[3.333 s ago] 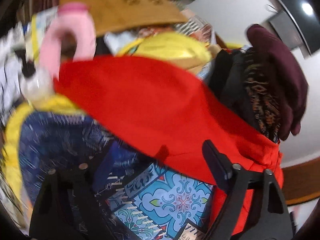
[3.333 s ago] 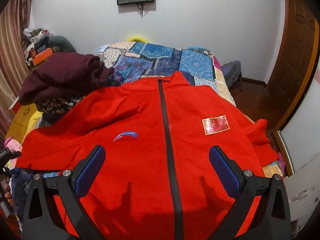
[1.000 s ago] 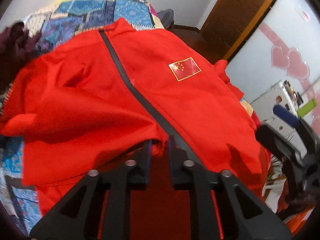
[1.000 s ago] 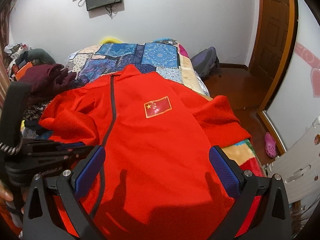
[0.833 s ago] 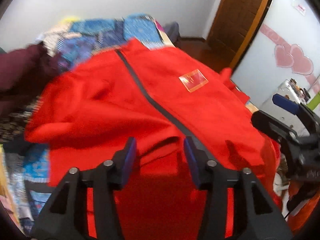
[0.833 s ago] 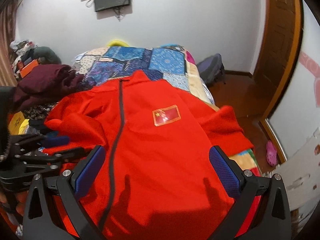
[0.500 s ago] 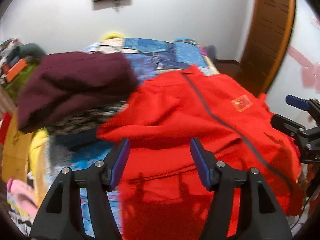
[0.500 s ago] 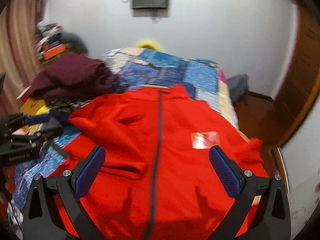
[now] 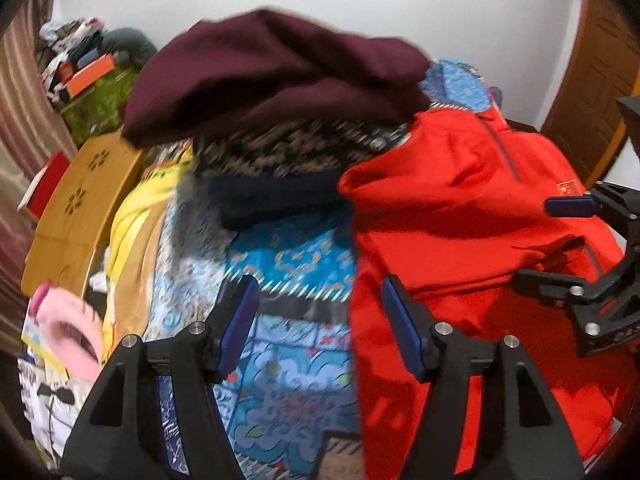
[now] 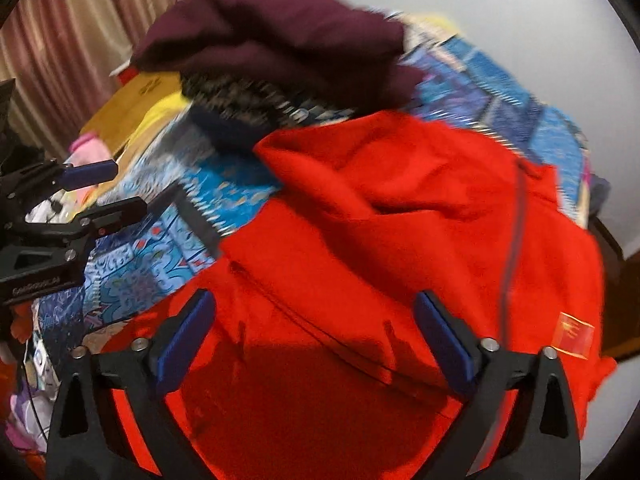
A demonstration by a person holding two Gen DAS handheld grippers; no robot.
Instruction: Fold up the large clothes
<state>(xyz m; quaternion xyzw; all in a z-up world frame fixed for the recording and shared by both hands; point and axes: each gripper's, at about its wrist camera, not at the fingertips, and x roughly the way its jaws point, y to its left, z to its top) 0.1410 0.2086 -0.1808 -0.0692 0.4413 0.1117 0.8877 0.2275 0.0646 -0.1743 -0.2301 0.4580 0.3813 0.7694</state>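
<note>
A red zip jacket [image 9: 460, 208] lies front up on the blue patterned bedspread [image 9: 288, 256], its left sleeve folded across the chest. My left gripper [image 9: 318, 304] hangs open over the bedspread at the jacket's left edge, and nothing is between its pads. In the right wrist view the jacket [image 10: 400, 220] fills the middle, with a flag patch [image 10: 572, 334] at the right. My right gripper [image 10: 314, 308] hovers over the jacket's lower part. Its jaws are closing, with cloth below them but not pinched. Each gripper also shows in the other's view: the right gripper [image 9: 580, 240] and the left gripper [image 10: 100, 192].
A pile of clothes topped by a maroon garment [image 9: 272, 68] sits on the bed beyond the jacket. A wooden board [image 9: 80, 200], yellow cloth and a pink bottle [image 9: 68, 324] crowd the left side. A wooden door [image 9: 592, 80] stands at the right and a curtain [image 10: 60, 40] at the left.
My left gripper opened, let go of the red fold near the zip and swung left to the jacket's edge. The right gripper swung left and tipped down over the jacket.
</note>
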